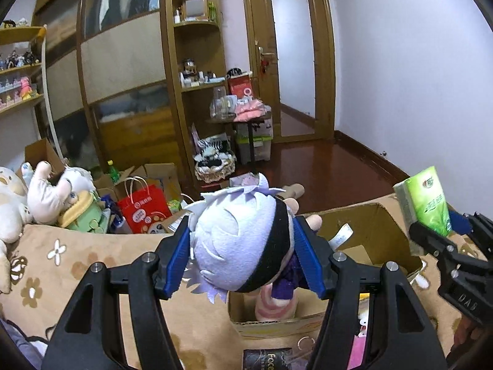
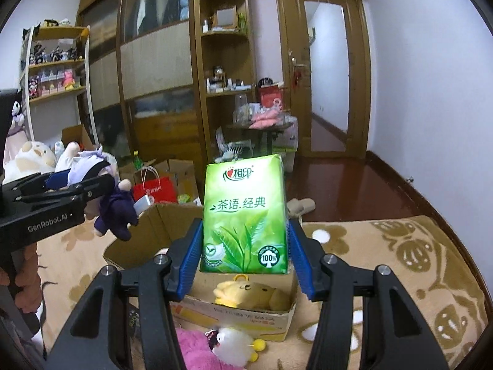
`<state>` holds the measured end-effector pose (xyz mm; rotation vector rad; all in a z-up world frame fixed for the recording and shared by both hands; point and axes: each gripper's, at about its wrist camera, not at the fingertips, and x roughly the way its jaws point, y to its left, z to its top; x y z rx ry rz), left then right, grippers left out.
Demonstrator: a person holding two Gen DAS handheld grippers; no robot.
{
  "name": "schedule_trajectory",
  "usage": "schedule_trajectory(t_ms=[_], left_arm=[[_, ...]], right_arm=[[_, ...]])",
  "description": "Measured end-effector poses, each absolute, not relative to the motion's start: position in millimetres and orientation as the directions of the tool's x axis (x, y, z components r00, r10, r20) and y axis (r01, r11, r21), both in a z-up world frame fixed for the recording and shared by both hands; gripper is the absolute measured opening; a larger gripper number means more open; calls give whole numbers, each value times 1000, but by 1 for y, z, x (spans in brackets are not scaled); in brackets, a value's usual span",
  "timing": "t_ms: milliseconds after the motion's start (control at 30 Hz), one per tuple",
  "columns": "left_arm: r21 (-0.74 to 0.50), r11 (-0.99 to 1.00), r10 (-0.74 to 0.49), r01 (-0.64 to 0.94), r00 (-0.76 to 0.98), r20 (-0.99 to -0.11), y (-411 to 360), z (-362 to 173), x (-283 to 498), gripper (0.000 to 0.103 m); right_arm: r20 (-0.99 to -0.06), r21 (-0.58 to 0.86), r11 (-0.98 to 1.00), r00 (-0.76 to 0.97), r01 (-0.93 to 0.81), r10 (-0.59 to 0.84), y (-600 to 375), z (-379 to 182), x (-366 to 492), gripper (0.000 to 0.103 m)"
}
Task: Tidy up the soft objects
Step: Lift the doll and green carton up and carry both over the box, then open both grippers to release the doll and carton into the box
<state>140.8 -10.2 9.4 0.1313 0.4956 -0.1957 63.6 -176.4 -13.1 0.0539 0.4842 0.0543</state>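
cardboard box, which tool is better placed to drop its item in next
Right, likely. The right tool holds the tissue pack directly over the cardboard box; the left tool holds its doll at the box's edge.

A glossy green plastic wrap is seen on the tissue pack (image 2: 245, 215), matt fleecy cloth on the doll (image 1: 243, 240) – its hair of cut felt – while rough brown cardboard forms the box (image 2: 160, 225) and polished wood the floor (image 1: 323, 166).
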Motion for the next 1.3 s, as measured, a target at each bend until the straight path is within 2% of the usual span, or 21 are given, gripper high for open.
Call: schedule_trajectory(t_ms=[467,700,867,1000,1167,1233,1267,1300], left_arm=[[-5,959,-226,283,756,-614,-16,-34,168,63],[-18,955,-241,296,739,-630,-20,-46,166,65],[-15,957,-233,288,739,-632,-20,-47,164,78],[5,958,-218,287,738,-639,-21,-45,159,79],[8,961,-210,277,745,-633,-16,-40,149,86],[5,961,-211,276,748,-630,-13,-36,145,87],[10,962,-207,274,750,-629,-13,-35,143,87],[15,962,-202,271,752,-627,-13,-34,141,88]], right_arm=[[-560,67,997,825,-49,78,-177,-58,86,57],[-586,147,989,802,-37,117,-190,-71,85,58],[-593,145,989,797,-36,116,-193,-73,82,58],[-604,128,991,789,-47,115,-190,-72,80,61],[-591,132,990,799,-40,112,-190,-64,68,72],[-583,132,991,806,-35,106,-190,-60,63,81],[-579,133,991,809,-31,103,-190,-59,61,89],[-573,136,990,814,-27,100,-191,-57,58,91]])
